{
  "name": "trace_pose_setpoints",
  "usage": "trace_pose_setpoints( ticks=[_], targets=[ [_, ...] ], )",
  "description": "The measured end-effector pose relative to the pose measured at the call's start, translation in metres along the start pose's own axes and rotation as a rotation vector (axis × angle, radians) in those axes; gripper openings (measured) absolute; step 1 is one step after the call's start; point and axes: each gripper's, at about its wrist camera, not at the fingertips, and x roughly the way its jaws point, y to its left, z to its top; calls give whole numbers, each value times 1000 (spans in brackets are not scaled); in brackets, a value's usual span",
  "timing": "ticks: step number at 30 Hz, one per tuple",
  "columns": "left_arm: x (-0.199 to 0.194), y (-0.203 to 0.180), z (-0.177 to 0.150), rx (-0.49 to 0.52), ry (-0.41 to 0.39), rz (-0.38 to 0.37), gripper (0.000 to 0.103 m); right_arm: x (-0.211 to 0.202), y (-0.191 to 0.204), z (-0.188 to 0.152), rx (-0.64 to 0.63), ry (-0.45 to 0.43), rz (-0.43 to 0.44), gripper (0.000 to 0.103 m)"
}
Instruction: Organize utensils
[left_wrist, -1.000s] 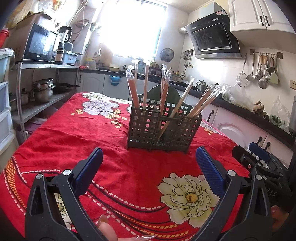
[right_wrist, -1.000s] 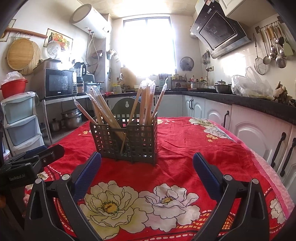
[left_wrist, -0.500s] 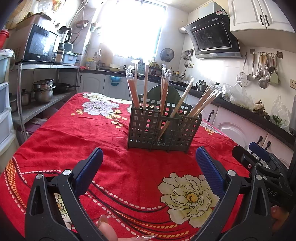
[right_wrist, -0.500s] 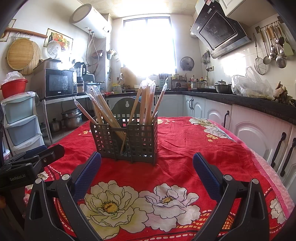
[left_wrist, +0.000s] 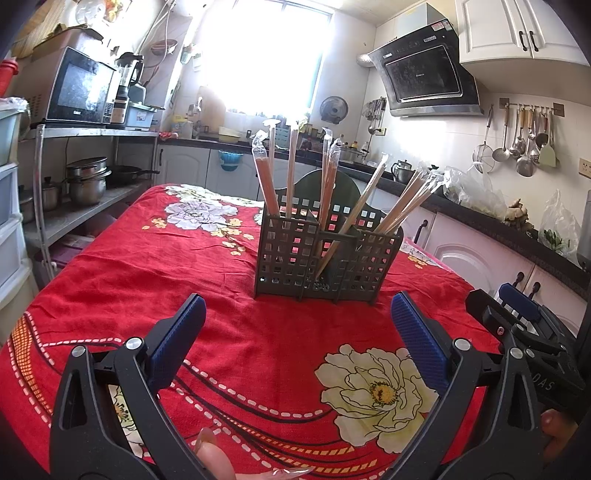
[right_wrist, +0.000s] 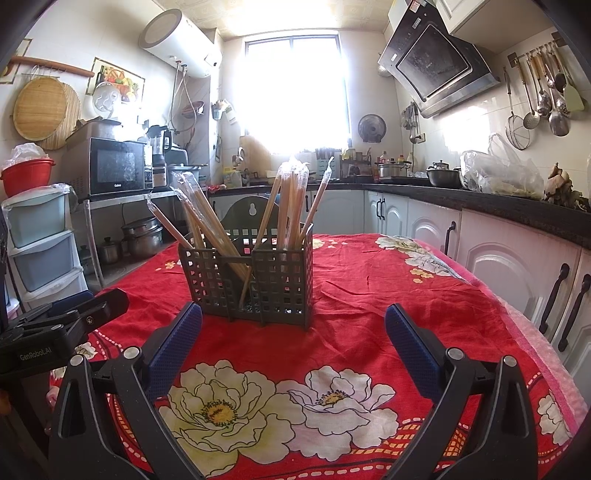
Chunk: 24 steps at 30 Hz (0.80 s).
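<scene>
A dark grey lattice utensil basket (left_wrist: 325, 254) stands upright on the red flowered tablecloth (left_wrist: 147, 258); it also shows in the right wrist view (right_wrist: 255, 280). Several plastic-wrapped chopstick pairs (left_wrist: 332, 184) stand and lean in its compartments (right_wrist: 288, 206). My left gripper (left_wrist: 297, 325) is open and empty, a short way in front of the basket. My right gripper (right_wrist: 293, 332) is open and empty, also just in front of the basket. Each gripper shows at the edge of the other's view (left_wrist: 517, 325) (right_wrist: 66, 317).
A metal rack with a microwave (right_wrist: 114, 166) and pots (left_wrist: 86, 181) stands left of the table. Counters and white cabinets (right_wrist: 498, 258) run along the right. Plastic drawers (right_wrist: 40, 236) stand at the far left. The table edge drops off on the right (right_wrist: 535, 332).
</scene>
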Motion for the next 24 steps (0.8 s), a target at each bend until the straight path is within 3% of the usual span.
trace_pose_setpoints(
  ticks=[17, 24],
  targets=[
    [0, 0, 0, 0, 3, -4, 93, 0, 0, 0, 0, 1, -1, 97],
    [8, 2, 0, -17, 50, -1, 93, 0, -1, -1, 0, 1, -4, 97]
  ],
)
